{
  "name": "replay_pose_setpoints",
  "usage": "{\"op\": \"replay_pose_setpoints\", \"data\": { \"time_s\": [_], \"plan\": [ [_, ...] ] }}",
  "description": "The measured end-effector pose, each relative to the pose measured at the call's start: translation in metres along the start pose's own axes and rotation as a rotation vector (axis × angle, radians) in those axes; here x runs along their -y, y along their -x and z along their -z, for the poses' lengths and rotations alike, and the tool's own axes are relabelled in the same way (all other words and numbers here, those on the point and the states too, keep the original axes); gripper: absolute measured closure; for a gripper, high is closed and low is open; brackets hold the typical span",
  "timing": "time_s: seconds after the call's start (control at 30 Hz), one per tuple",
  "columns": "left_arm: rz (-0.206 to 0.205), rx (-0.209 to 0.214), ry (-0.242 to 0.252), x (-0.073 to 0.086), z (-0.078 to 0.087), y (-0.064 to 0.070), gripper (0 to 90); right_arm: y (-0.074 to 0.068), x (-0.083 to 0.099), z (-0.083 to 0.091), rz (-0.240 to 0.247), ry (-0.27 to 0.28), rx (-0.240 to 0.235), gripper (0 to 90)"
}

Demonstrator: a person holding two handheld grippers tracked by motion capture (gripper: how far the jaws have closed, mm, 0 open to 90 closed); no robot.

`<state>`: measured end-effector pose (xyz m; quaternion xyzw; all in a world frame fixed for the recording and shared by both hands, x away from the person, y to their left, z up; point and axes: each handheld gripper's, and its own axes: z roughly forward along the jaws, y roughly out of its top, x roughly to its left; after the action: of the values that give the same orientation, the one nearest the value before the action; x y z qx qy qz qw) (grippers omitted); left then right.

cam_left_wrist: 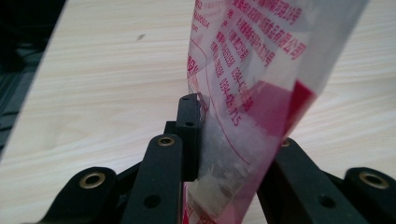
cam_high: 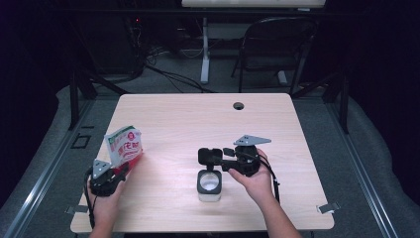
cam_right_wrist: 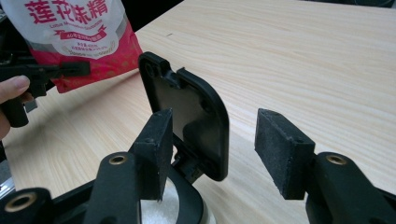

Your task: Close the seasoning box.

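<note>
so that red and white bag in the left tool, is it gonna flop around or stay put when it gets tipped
Probably floppy: the bag is thin film, creased where the left tool pinches it. It likely isn't heavy, since it stands up from that single pinch. The white granules seen through the film would probably shift as it tilts, so expect the weight to slide toward the low end.

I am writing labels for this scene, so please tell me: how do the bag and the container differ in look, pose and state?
The bag is soft, white and red with printed text; the container is a rigid white pot with a black top. The bag is held up off the table, clamped in the left gripper; the container stands on the table by the open right gripper. The container's black lid is flipped open. Both seem to hold white granules.
</note>
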<state>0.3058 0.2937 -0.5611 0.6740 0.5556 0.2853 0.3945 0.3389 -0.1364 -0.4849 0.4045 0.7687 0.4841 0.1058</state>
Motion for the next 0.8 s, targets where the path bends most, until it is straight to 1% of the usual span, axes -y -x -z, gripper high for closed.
{"op": "replay_pose_setpoints", "data": {
  "time_s": [0.1, 0.13, 0.17, 0.2, 0.27, 0.43, 0.53, 0.57, 0.63, 0.7, 0.77, 0.8],
  "plan": [
    [0.017, -0.016, -0.01, 0.001, 0.0, -0.003, 76.1, -0.002, 0.0, -0.002, 0.025, 0.002, -0.001, 48.0],
    [0.022, -0.019, -0.006, 0.001, 0.0, -0.003, 76.0, -0.002, 0.0, -0.002, 0.04, -0.004, 0.0, 48.9],
    [0.025, -0.015, 0.004, 0.001, -0.001, -0.003, 75.9, -0.003, 0.001, -0.003, 0.046, 0.0, -0.002, 49.7],
    [0.023, -0.011, 0.002, 0.001, 0.0, -0.003, 75.7, -0.003, 0.001, -0.003, 0.052, 0.003, -0.003, 50.7],
    [0.014, -0.011, 0.001, 0.001, 0.0, -0.002, 75.6, -0.004, 0.001, -0.004, 0.056, 0.002, -0.008, 53.1],
    [0.025, -0.002, -0.004, 0.001, -0.001, -0.002, 74.4, -0.005, 0.002, -0.006, 0.073, -0.02, -0.014, 60.1],
    [0.026, 0.001, -0.008, 0.001, -0.001, -0.002, 73.0, -0.006, 0.002, -0.006, 0.079, -0.02, -0.001, 63.9],
    [0.023, -0.003, -0.011, 0.001, -0.001, -0.001, 72.0, -0.005, 0.002, -0.006, 0.079, -0.02, 0.001, 65.6],
    [0.018, 0.003, 0.0, 0.001, -0.001, 0.0, 69.6, -0.004, 0.002, -0.005, 0.08, -0.019, 0.007, 68.7],
    [0.011, 0.014, 0.026, 0.0, 0.002, 0.002, 64.7, -0.004, 0.002, -0.005, 0.084, -0.023, 0.015, 71.1],
    [-0.012, 0.02, 0.048, -0.002, 0.004, 0.005, 59.2, -0.004, 0.003, -0.004, 0.091, -0.022, 0.019, 71.7],
    [-0.03, 0.014, 0.053, -0.003, 0.004, 0.008, 56.1, -0.004, 0.003, -0.004, 0.096, -0.023, 0.02, 71.9]
  ]
}}
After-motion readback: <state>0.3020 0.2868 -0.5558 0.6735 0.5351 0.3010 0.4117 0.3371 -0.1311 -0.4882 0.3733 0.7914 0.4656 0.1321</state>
